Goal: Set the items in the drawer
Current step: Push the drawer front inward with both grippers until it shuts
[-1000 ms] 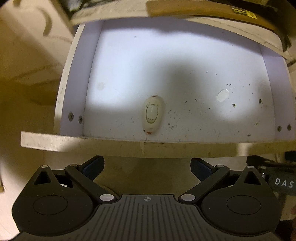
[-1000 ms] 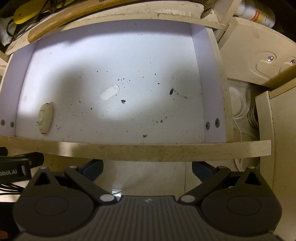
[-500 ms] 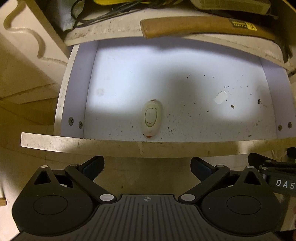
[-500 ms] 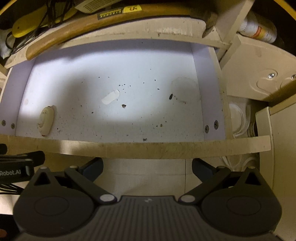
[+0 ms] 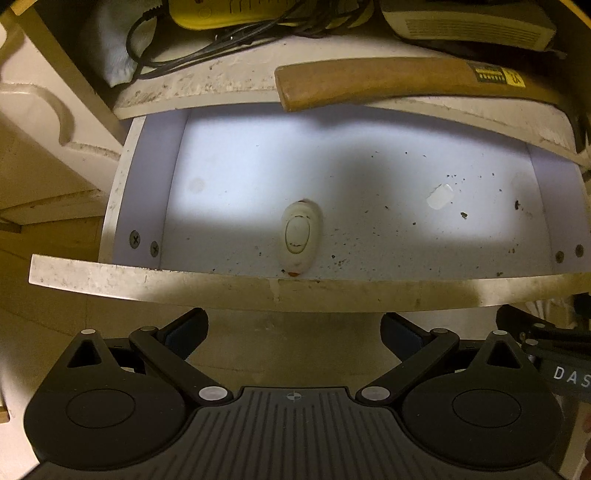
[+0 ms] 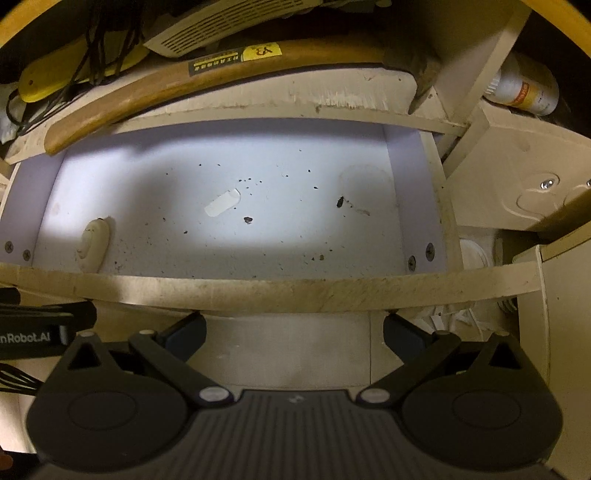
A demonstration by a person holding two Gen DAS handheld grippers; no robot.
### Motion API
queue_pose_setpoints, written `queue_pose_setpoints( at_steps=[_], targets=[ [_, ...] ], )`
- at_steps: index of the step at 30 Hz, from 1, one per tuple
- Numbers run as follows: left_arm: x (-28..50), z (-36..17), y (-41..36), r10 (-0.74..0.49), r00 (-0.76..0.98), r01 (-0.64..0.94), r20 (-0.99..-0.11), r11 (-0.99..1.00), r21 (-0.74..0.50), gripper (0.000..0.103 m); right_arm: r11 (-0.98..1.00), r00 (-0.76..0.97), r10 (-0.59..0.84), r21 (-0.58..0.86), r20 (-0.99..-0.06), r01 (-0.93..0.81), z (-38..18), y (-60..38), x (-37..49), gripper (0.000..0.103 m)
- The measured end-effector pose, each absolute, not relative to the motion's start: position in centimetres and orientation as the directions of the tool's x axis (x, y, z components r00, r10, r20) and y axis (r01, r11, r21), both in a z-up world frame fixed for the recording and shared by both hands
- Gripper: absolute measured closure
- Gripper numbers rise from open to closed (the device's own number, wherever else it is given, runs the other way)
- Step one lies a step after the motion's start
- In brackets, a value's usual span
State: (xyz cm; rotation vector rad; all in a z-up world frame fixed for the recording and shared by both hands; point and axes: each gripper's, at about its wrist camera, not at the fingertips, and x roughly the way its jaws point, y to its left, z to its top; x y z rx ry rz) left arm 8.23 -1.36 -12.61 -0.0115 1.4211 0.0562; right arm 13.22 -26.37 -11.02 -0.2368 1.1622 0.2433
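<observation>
An open drawer with a white bottom (image 5: 258,177) and a pale front rim (image 5: 221,286) lies ahead; it also shows in the right wrist view (image 6: 295,229). A cream oval switch-like item (image 5: 299,236) lies inside near the front rim, at the drawer's left in the right wrist view (image 6: 94,243). A wooden-handled hammer (image 5: 388,81) rests on the shelf above the drawer (image 6: 184,88). My left gripper (image 5: 293,336) is open and empty, just in front of and below the rim. My right gripper (image 6: 293,336) is open and empty too, beside it.
A small white scrap (image 5: 439,195) and dark crumbs lie on the drawer bottom. A yellow device with black cables (image 5: 229,14) and a grey vented box (image 5: 469,26) sit on the shelf. A white bottle (image 6: 524,88) lies at the far right. Cabinet panels flank the drawer.
Both grippers have drawn back and tilted up, so the shelf with the hammer, cables and box has come into view. The oval item and drawer have not moved.
</observation>
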Motion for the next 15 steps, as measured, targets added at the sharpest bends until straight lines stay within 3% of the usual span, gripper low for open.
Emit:
queue_pose_setpoints(
  at_steps=[15],
  targets=[
    [7.5,-13.2,-1.3,0.009,0.22,-0.084,-0.975,0.996,-0.01,0.0,0.948,0.469,0.085,-0.073,-0.879,-0.309,-11.1,-27.0,12.0,0.0]
  ],
)
